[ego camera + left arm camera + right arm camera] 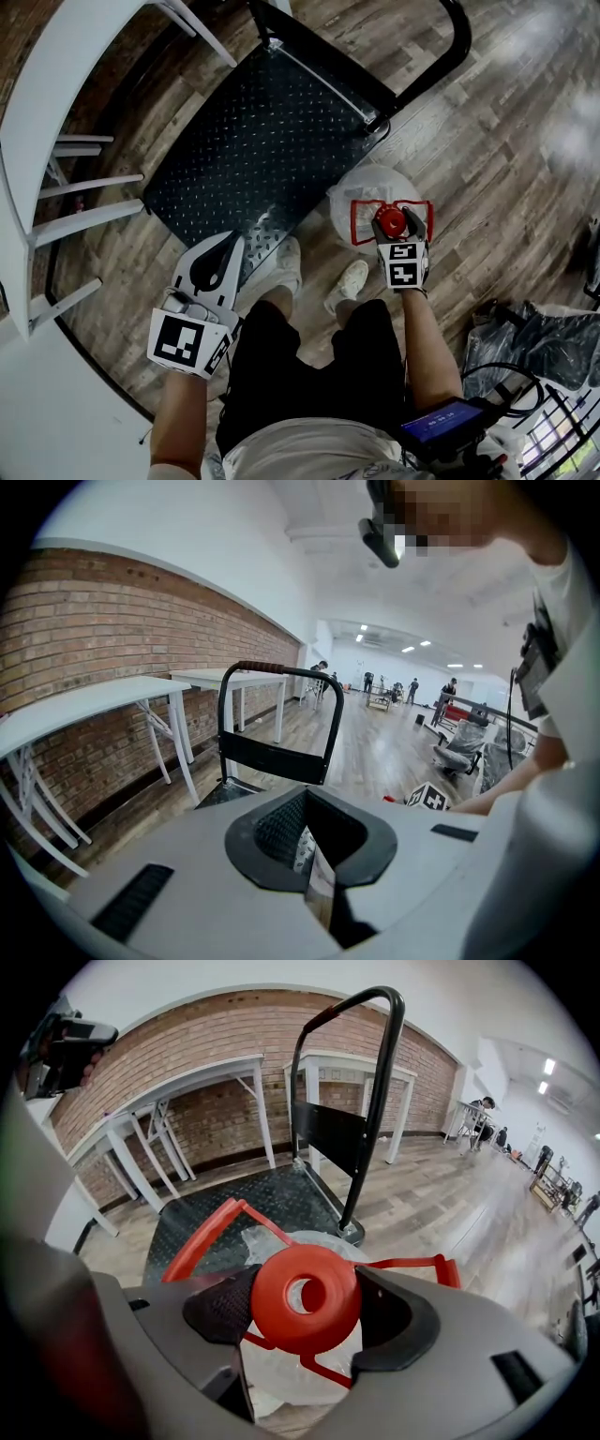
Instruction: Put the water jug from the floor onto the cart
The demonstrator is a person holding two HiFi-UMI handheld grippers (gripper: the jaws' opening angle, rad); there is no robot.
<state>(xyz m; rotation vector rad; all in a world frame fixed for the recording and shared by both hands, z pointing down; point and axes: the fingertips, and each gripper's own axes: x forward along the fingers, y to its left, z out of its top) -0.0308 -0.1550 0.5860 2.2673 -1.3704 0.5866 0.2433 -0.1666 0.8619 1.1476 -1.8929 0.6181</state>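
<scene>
The water jug (pixel 375 190), clear and wrapped in plastic, stands on the wood floor just right of the cart's near corner. It has a red cap (pixel 305 1297) and a red carrying frame (pixel 202 1237). My right gripper (pixel 401 225) points down over the jug's top. The cap sits between its spread pads and fills nearly the whole gap; I see no squeeze on it. The black cart deck (pixel 253 141) lies bare, its handle (pixel 452 47) at the far end. My left gripper (pixel 232 241) hovers over the deck's near edge, shut on nothing.
White tables (pixel 56 94) stand along the left by a brick wall (pixel 187 1063). The person's shoes (pixel 352 281) are between the cart and the jug. Dark bags and cables (pixel 525 342) lie at the right, a screen device (pixel 441 422) at the waist.
</scene>
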